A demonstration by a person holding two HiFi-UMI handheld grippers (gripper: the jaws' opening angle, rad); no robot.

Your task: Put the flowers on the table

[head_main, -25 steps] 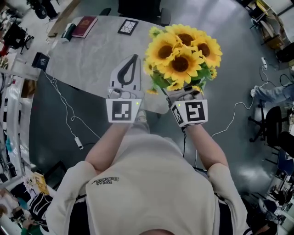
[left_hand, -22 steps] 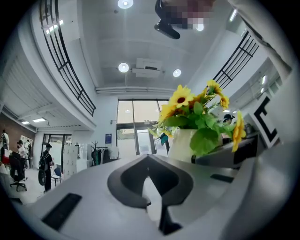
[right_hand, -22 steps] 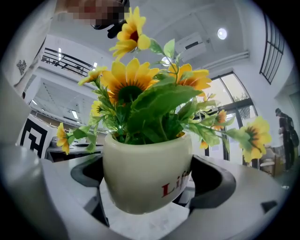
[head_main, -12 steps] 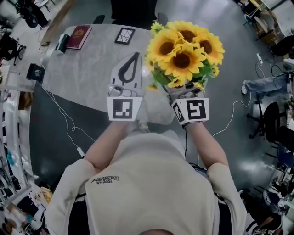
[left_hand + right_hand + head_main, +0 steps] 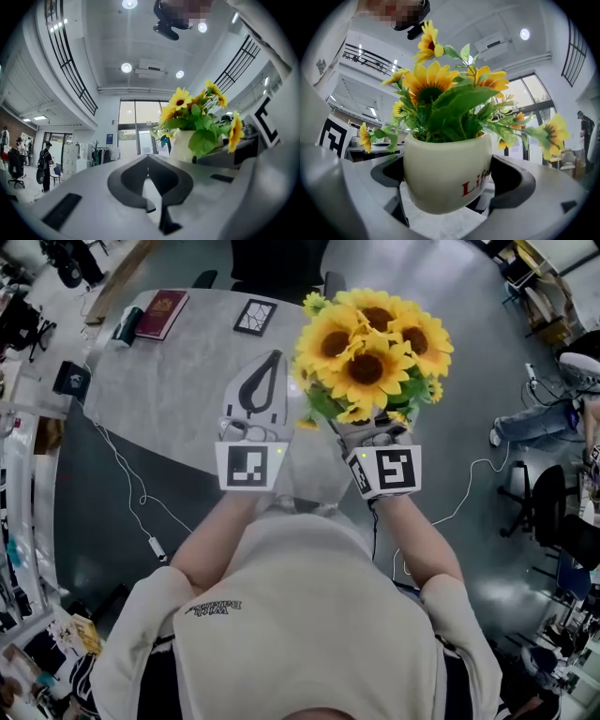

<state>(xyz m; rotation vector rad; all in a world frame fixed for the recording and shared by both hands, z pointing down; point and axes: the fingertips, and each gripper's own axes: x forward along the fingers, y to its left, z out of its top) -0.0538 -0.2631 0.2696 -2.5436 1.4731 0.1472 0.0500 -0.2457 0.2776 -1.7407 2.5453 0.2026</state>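
Observation:
A bunch of yellow sunflowers (image 5: 372,351) stands in a white pot (image 5: 447,168) with red lettering. My right gripper (image 5: 449,180) is shut on the pot, one jaw on each side, and holds it upright above the near right edge of the grey table (image 5: 178,362). In the head view the blooms hide the right jaws. My left gripper (image 5: 265,381) is shut with nothing in it, jaw tips touching, held over the table just left of the flowers (image 5: 194,112).
On the table's far side lie a red book (image 5: 161,313), a dark framed tile (image 5: 255,315) and a small dark case (image 5: 125,326). A cable (image 5: 127,479) trails over the grey floor at left. Office chairs (image 5: 544,502) stand at right.
Both grippers and the flowers keep nearly the same place over the table edge. The view has shifted slightly.

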